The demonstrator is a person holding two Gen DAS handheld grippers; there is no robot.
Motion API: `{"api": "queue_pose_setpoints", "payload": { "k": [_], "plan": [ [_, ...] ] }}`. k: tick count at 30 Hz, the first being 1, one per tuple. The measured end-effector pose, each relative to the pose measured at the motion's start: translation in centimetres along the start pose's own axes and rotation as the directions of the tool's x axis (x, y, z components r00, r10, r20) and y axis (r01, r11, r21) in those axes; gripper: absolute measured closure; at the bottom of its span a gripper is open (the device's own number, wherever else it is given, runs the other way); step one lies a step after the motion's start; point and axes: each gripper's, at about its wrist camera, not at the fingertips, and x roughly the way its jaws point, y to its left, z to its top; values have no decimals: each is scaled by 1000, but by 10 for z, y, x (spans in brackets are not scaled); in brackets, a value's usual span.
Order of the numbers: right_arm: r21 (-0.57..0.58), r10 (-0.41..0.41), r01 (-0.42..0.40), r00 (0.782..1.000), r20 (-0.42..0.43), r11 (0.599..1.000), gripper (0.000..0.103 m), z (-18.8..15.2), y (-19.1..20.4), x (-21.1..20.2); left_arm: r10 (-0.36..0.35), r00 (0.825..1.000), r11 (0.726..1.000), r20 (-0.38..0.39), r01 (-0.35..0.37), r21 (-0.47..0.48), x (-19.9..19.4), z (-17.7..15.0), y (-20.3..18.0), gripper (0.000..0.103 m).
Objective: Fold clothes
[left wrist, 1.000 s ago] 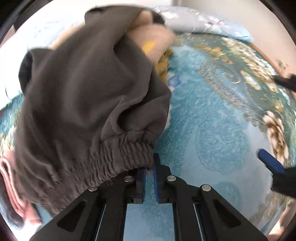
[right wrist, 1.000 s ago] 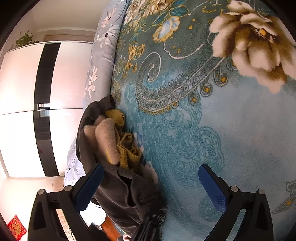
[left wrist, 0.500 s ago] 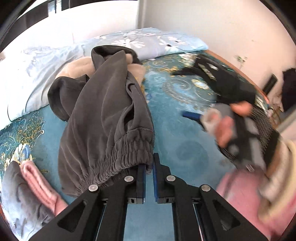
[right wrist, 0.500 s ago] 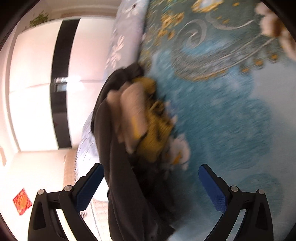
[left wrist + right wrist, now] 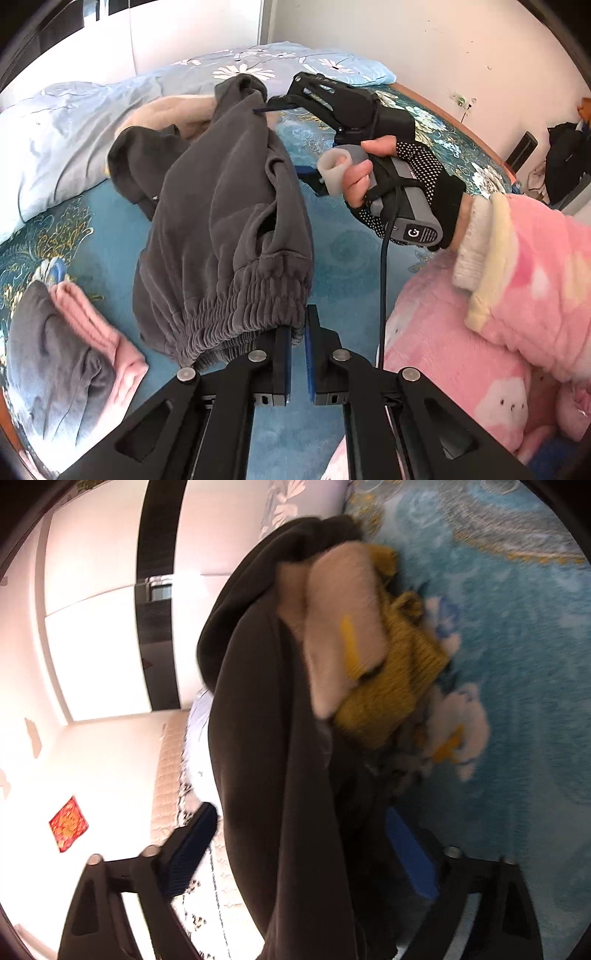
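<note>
We hold a pair of dark grey sweatpants (image 5: 229,221) by the gathered elastic waistband, pinched in our left gripper (image 5: 297,334), whose jaws are nearly together on the fabric. The sweatpants hang from that grip and trail away across the bed (image 5: 354,254), their far end draped over a small heap of other clothes near the head of the bed: a beige fleece piece (image 5: 340,627) and a mustard-yellow knit (image 5: 399,672) lying on the turquoise floral blanket.

Our right gripper (image 5: 314,853) reaches in at the far part of the sweatpants. Its jaws are closing, with the dark cloth running between the two blue pads; in the blurred right wrist view we cannot see either pad pressing on it. From the left wrist view the right hand (image 5: 399,184), in a dotted black fingerless glove, grips the grey handle, and a pink fleece sleeve (image 5: 535,273) follows behind it.

At the left edge of the bed lies another bundle, a grey garment with a pink lining (image 5: 74,339). A pale blue quilt with white daisies (image 5: 110,110) is piled along the head of the bed. We see no basket or box anywhere; the clothes lie loose on the blanket.
</note>
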Motion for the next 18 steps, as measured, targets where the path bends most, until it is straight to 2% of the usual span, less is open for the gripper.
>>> {"api": "queue_pose_setpoints", "payload": {
  "k": [1, 2, 3, 5, 10, 14, 18],
  "plan": [
    [-7, 6, -6, 1000, -14, 1000, 35, -2, 1, 3, 1, 1000, 1000, -7, -1, -3, 2, -1, 2, 97],
    [-20, 0, 0, 1000, -24, 1000, 61, -3, 2, 5, 11, 1000, 1000, -16, -11, -5, 4, -4, 5, 97],
    [-36, -11, 10, 999, -31, 999, 79, -5, 4, 5, 27, 999, 1000, -22, -27, -6, 7, -6, 7, 97],
    [-73, -26, 25, 1000, -3, 997, 90, -7, 9, -5, 65, 997, 998, -37, -65, -21, 17, -7, 14, 96],
    [-119, 46, -28, 989, 144, 992, 91, -12, 20, -54, 116, 993, 992, -35, -118, -50, 42, 8, 25, 96],
    [-148, 130, -90, 948, 292, 985, 94, -19, 24, -106, 119, 993, 992, -17, -119, -46, 64, 35, 19, 95],
    [-128, 101, -55, 915, 391, 990, 94, -24, 17, -133, 94, 996, 995, -9, -94, -44, 79, 46, 16, 94]
  ]
}}
